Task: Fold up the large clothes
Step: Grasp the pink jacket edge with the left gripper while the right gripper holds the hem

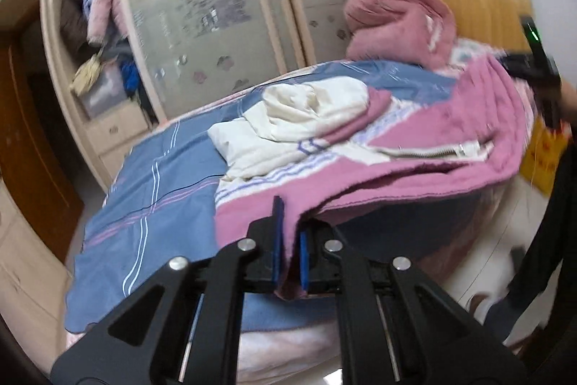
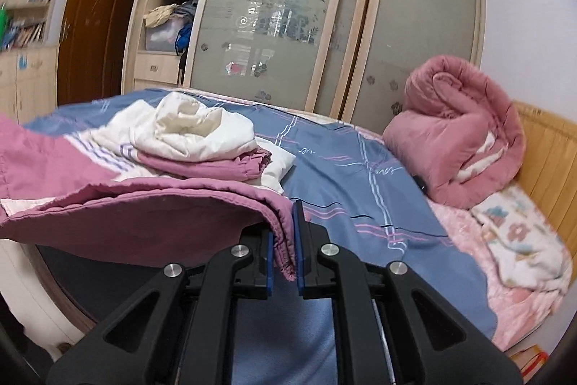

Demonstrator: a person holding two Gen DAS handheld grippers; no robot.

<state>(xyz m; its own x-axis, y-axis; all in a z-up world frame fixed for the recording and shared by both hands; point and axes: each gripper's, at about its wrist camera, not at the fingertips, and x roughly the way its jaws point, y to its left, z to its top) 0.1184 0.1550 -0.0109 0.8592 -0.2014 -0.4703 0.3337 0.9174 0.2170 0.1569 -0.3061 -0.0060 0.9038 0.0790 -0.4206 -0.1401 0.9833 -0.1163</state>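
Hem of pink garment (image 1: 414,168) pinched in left gripper (image 1: 290,255) and right gripper (image 2: 283,253). Keep both grips level, edge taut; carry far over bed (image 2: 342,168).

A bed (image 2: 360,175) is covered by a blue sheet with thin pink and white lines. A rolled pink quilt (image 2: 458,139) is seen at the headboard end of the bed, against the wooden headboard (image 2: 548,147). A floral blanket (image 2: 519,240) lies on the bed just below the quilt. Behind the bed a wardrobe (image 2: 288,6) with frosted sliding doors is noted, one bay open and stuffed with garments. A brown door (image 2: 93,24) stands beside the wardrobe, away from the headboard.
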